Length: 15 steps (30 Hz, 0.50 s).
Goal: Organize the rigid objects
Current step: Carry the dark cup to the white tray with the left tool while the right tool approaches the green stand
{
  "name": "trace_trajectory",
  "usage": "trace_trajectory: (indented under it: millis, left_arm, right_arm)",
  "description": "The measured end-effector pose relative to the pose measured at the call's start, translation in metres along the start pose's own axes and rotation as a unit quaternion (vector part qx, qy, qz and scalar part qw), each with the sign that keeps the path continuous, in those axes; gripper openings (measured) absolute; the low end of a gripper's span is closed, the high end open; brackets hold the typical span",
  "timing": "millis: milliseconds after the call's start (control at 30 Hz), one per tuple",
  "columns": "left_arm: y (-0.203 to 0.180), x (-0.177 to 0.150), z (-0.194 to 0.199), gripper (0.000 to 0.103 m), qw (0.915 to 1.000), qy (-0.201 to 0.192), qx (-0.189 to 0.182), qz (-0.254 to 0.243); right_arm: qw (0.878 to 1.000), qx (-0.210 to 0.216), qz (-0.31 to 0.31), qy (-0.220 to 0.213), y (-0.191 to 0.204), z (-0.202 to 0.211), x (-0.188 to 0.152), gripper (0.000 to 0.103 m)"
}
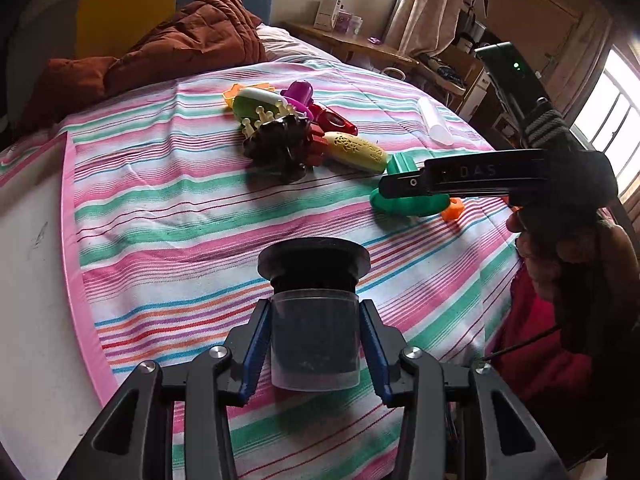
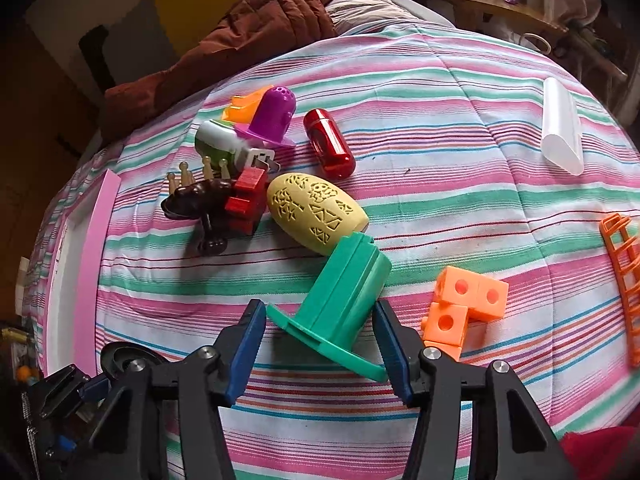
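Striped cotton sheet [image 2: 460, 216], pink, green and white, over a bed; rust quilt [image 1: 192, 40] upper left, wooden shelf and curtained window upper right.

Left gripper [image 1: 316, 344]: clenched on a clear-and-black jar [image 1: 315, 344], lower centre of its view. Right gripper [image 2: 320, 340]: jaws apart, either side of the green flanged piece [image 2: 340, 300], not pressing it. Yellow carved egg [image 2: 316, 212] touches its far end; orange cube block [image 2: 464, 304] just right; toy pile upper left of centre.
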<state>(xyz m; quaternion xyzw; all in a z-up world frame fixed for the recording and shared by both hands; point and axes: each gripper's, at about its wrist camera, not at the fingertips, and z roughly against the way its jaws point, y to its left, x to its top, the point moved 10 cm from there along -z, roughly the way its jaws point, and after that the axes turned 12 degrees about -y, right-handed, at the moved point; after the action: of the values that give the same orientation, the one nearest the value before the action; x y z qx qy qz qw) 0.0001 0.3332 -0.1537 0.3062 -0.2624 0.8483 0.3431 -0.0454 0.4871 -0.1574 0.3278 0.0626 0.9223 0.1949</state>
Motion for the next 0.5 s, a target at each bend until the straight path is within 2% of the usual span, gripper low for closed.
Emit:
trace_trajectory:
  millis: [400,500]
  left_arm:
    - [0.023,0.022,0.055,0.044,0.9979,-0.054,0.006,0.036]
    - [0.034,0.026,0.069,0.044,0.9968,-0.064,0.014,0.046]
  right_arm:
    - [0.996,0.040,-0.076,0.003,-0.006,-0.007,-0.001,0.060]
    - [0.998,0.029,-0.057,-0.002,-0.002,-0.007,-0.001,0.058]
